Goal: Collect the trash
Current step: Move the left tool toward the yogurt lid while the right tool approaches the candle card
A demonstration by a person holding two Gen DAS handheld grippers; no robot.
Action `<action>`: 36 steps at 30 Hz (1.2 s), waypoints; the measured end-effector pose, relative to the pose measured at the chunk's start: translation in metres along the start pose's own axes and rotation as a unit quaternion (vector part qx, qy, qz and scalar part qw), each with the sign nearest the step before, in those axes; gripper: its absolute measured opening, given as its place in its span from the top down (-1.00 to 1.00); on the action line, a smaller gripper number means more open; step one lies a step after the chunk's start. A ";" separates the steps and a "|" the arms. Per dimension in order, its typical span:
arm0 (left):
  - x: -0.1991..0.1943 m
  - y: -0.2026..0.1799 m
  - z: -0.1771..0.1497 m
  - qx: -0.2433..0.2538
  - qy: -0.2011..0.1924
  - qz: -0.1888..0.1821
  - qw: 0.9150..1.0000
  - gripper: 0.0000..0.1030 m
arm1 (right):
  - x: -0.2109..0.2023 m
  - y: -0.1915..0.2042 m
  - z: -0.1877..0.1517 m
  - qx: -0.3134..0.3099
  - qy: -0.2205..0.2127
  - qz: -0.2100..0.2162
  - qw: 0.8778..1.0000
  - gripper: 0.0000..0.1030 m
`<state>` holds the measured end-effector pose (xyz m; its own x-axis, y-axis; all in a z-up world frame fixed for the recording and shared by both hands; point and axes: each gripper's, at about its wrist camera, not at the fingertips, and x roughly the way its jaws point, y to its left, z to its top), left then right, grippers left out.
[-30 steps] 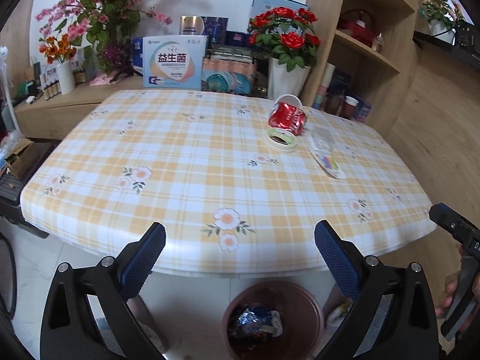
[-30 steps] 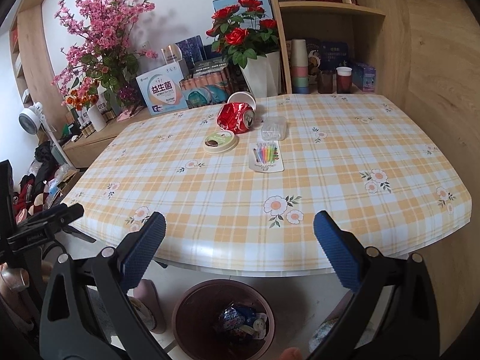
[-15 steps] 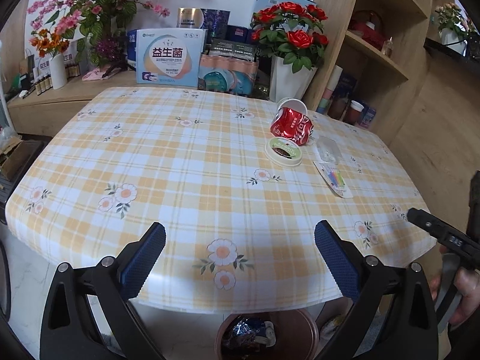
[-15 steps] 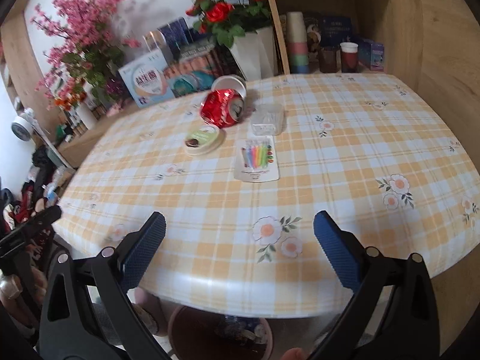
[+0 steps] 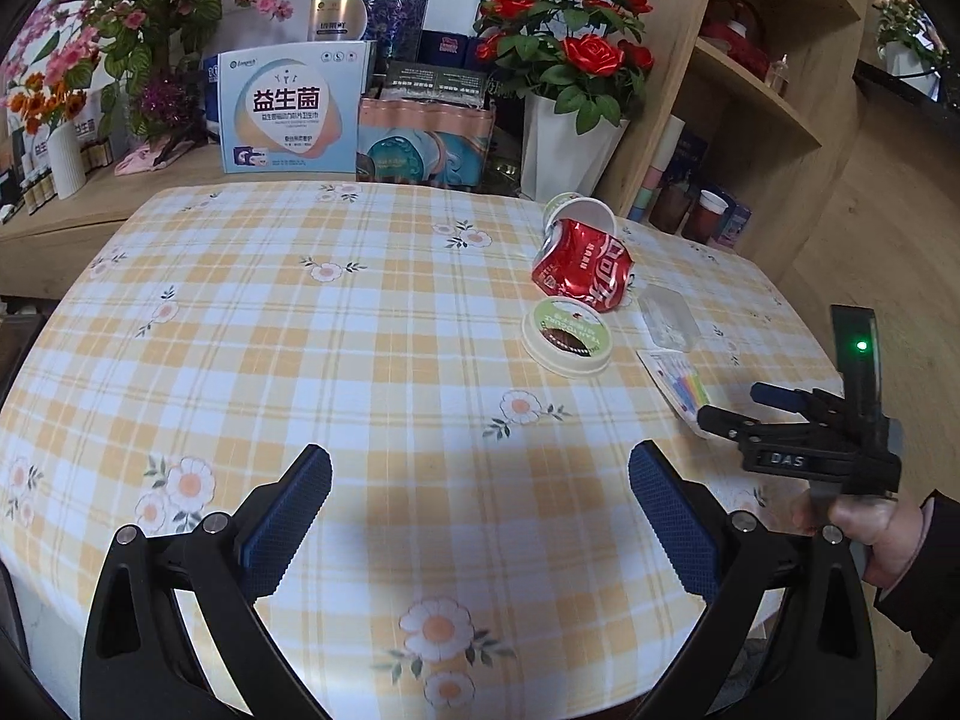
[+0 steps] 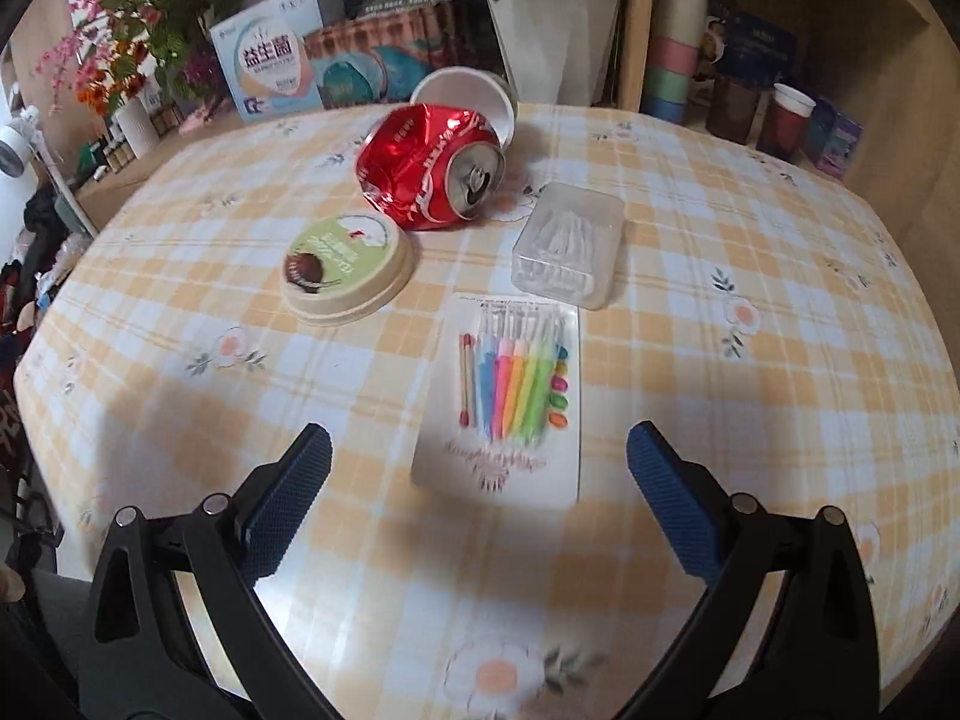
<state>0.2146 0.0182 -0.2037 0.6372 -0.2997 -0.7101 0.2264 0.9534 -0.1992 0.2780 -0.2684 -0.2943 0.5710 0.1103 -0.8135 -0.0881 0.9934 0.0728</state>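
- Two grippers, left gripper (image 5: 480,516) and right gripper (image 6: 479,501), hang released, grasping nothing.
- Crushed can (image 6: 429,171) lies toward the table (image 6: 750,420) far edge.
- Step: approach; next, right gripper straddles candle card (image 6: 501,396).

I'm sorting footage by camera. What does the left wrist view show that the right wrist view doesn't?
Only the left wrist view shows the right hand-held gripper from outside, with the hand holding it and the red roses. Only the right wrist view shows the crushed can's opening and the candle pack close up between its open fingers. Both show the can, round lid, clear plastic box, white cup and checked tablecloth.
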 end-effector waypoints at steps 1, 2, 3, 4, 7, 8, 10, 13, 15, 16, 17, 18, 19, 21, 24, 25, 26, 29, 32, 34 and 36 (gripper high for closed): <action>0.005 0.001 0.003 0.000 0.002 0.000 1.000 -0.89 | 0.008 0.000 0.004 0.001 0.007 -0.001 1.000 -0.89; 0.009 0.002 0.005 0.002 0.003 0.000 1.000 -0.89 | 0.014 -0.001 0.007 0.002 0.012 -0.004 1.000 -0.89; 0.013 0.002 0.006 0.004 0.004 0.000 1.000 -0.89 | 0.023 -0.002 0.010 0.005 0.021 -0.007 1.000 -0.89; 0.016 0.002 0.008 0.006 0.005 0.000 1.000 -0.89 | 0.028 -0.003 0.012 0.006 0.026 -0.009 1.000 -0.89; 0.026 0.003 0.010 0.012 0.009 -0.002 1.000 -0.88 | 0.041 -0.005 0.016 0.007 0.039 -0.018 0.999 -0.86; 0.029 0.002 0.011 0.013 0.010 -0.003 1.000 -0.88 | 0.043 -0.005 0.017 0.007 0.042 -0.017 0.999 -0.80; 0.033 0.001 0.011 0.016 0.011 -0.004 1.000 -0.86 | 0.047 -0.004 0.018 0.002 0.047 -0.019 0.999 -0.73; 0.038 0.000 0.011 0.017 0.015 -0.008 1.000 -0.81 | 0.048 -0.002 0.019 -0.012 0.048 -0.024 0.998 -0.67; 0.040 -0.002 0.010 0.017 0.017 -0.009 1.000 -0.79 | 0.046 -0.002 0.018 -0.016 0.045 -0.021 0.999 -0.48; 0.040 -0.003 0.009 0.017 0.018 -0.011 1.000 -0.78 | 0.044 0.000 0.018 -0.024 0.043 -0.017 0.999 -0.37; 0.041 -0.003 0.008 0.017 0.019 -0.014 1.000 -0.77 | 0.043 0.002 0.017 -0.032 0.044 -0.020 0.998 -0.36; 0.041 -0.005 0.007 0.020 0.020 -0.015 0.999 -0.76 | 0.042 0.004 0.017 -0.039 0.043 -0.023 0.998 -0.35; 0.042 -0.006 0.007 0.022 0.022 -0.016 0.999 -0.73 | 0.039 0.004 0.016 -0.041 0.040 -0.023 0.998 -0.32; 0.044 -0.008 0.007 0.026 0.026 -0.017 0.999 -0.70 | 0.032 0.002 0.015 -0.034 0.031 -0.016 0.999 -0.27; 0.047 -0.011 0.008 0.024 0.029 -0.022 0.999 -0.70 | 0.023 -0.001 0.014 -0.024 0.017 -0.006 1.000 -0.26; 0.048 -0.012 0.009 0.023 0.029 -0.024 0.999 -0.70 | 0.019 -0.002 0.013 -0.022 0.011 -0.004 1.000 -0.26; 0.050 -0.014 0.010 0.023 0.031 -0.027 0.999 -0.70 | 0.016 -0.002 0.012 -0.022 0.007 -0.002 1.000 -0.26; 0.055 -0.020 0.013 0.026 0.034 -0.032 0.999 -0.69 | 0.008 -0.005 0.010 -0.011 -0.001 0.009 1.000 -0.26; 0.064 -0.028 0.016 0.036 0.038 -0.038 0.998 -0.69 | -0.001 -0.008 0.008 -0.009 -0.013 0.013 1.000 -0.26; 0.072 -0.034 0.020 0.042 0.043 -0.045 0.997 -0.69 | -0.006 -0.011 0.007 -0.007 -0.019 0.014 1.000 -0.26; 0.087 -0.043 0.026 0.057 0.052 -0.061 0.995 -0.69 | -0.010 -0.017 0.005 -0.001 -0.024 0.016 1.000 -0.26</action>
<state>0.2795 -0.0502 -0.2390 0.5207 -0.4024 -0.7529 0.3840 0.8981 -0.2144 0.2781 -0.2860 -0.2845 0.6057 0.1433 -0.7827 -0.1079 0.9893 0.0977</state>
